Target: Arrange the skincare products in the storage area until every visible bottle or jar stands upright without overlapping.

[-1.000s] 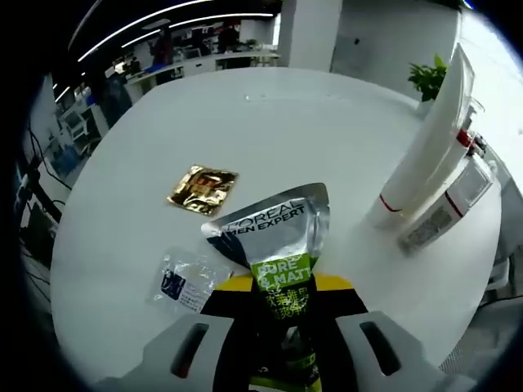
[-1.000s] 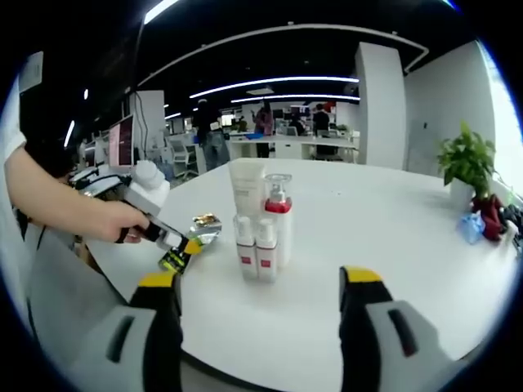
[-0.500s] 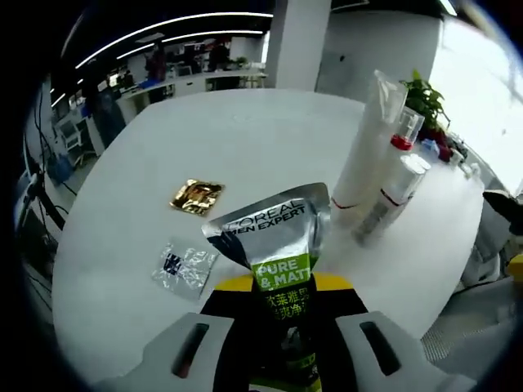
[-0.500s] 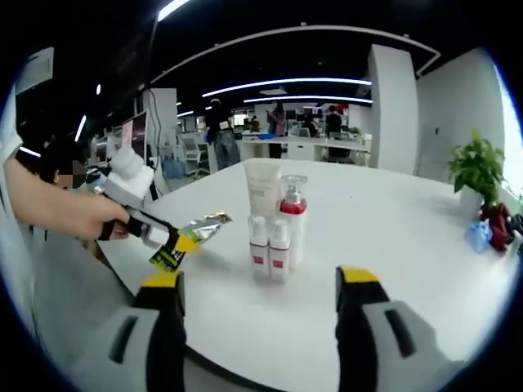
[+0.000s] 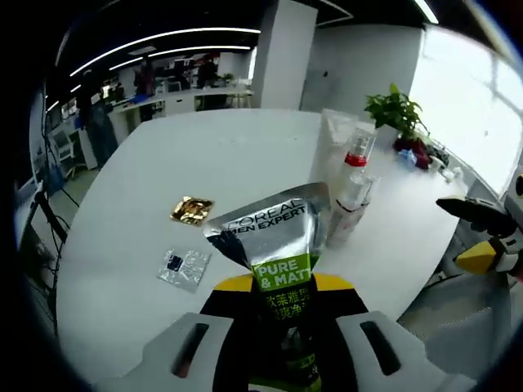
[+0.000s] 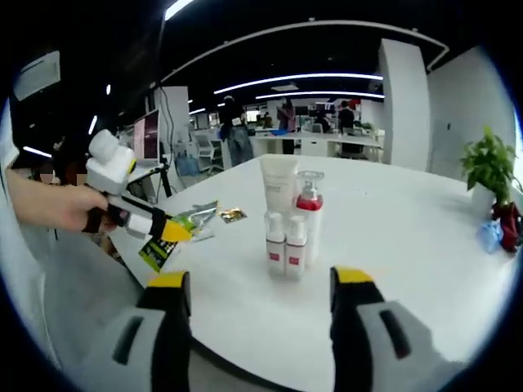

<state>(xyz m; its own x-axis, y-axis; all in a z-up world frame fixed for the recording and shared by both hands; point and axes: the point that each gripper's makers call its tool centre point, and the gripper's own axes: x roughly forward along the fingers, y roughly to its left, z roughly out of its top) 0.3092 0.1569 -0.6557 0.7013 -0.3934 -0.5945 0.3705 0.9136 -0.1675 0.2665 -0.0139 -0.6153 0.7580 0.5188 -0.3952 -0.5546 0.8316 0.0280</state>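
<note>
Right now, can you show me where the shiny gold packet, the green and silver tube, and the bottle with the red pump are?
gold packet point(image 5: 192, 210), left gripper view, middle of the foil.
green and silver tube point(image 5: 282, 245), left gripper view, its printed front above the tongs.
red pump bottle point(image 6: 310, 214), right gripper view, its red collar.

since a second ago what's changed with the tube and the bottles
The left gripper has pulled back from the cluster of upright bottles, toward the table edge, keeping the L'Oreal tube clamped. The right gripper stays open. Bottles, gold sachet and clear sachet lie as before.
</note>
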